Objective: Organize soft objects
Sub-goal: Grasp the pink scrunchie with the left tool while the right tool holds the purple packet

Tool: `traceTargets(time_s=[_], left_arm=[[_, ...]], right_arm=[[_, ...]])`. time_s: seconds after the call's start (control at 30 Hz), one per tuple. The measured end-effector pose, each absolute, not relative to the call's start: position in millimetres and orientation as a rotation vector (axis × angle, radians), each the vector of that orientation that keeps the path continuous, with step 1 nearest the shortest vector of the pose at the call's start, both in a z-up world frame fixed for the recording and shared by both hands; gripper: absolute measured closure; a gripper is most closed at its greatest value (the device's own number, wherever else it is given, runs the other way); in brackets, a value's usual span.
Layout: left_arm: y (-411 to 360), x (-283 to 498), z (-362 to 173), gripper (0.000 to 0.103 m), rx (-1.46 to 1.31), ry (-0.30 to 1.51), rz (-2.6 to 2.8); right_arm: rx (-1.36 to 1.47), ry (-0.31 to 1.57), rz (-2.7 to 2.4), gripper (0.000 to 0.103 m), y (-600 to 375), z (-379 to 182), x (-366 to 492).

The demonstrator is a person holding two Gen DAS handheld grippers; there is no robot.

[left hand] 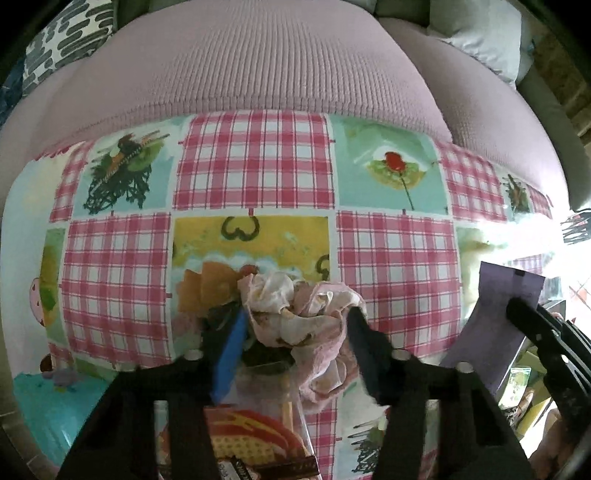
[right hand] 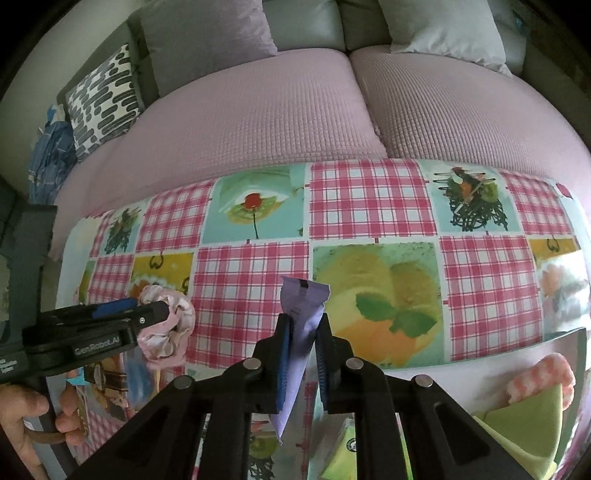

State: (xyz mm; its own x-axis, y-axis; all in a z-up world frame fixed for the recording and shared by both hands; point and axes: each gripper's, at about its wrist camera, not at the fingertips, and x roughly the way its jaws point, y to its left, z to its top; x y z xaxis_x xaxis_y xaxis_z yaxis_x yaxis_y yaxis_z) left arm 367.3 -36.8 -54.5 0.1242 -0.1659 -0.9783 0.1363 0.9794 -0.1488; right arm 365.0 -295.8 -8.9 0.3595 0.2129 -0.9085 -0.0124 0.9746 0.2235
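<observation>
Pinching the pink scrunchie (left hand: 295, 317) between our left gripper (left hand: 295, 325) fingers; our right gripper (right hand: 303, 343) clamped the purple packet (right hand: 301, 332), its long axis running along them.

A patchwork-print oilcloth (right hand: 369, 206) covers the worktop, its squares alternating pink-and-white gingham with pictures: a red flower on teal (right hand: 255, 206) at about eleven o'clock, a dark leafy salad (right hand: 472, 199) near one o'clock, and a yellow-green panel with mint leaves (right hand: 391, 314) just right of centre. Beyond its far edge, at twelve o'clock, lies a sofa seat under a pale pink waffle-knit cover (right hand: 258, 110), split by a seam into two cushions. A white cushion with grey dashes (right hand: 103, 96) leans at ten o'clock, grey back cushions (right hand: 207, 26) line the top, and a blue crumpled cloth (right hand: 51, 162) sits at nine o'clock
</observation>
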Motion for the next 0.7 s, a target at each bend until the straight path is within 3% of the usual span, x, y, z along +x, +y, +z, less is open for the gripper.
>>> traceTargets(time_s=[0.1,0.17,0.27,0.7], left_arm=[[-36,369,-59,0.065,-0.036,1.435,-0.218],[-34,369,-60,0.08,-0.04,1.439,-0.215],[-34,371,-63,0.093,-0.047,1.449,-0.216],[-32,355,-33,0.097,-0.07,1.366,-0.232]], right_arm=[[0.199,1.199,0.149,0.089,-298,-10,365],[0.203,1.2,0.15,0.089,-298,-9,365],[0.2,1.199,0.152,0.089,-298,-7,362],[0.199,1.164,0.165,0.089,-303,25,342]])
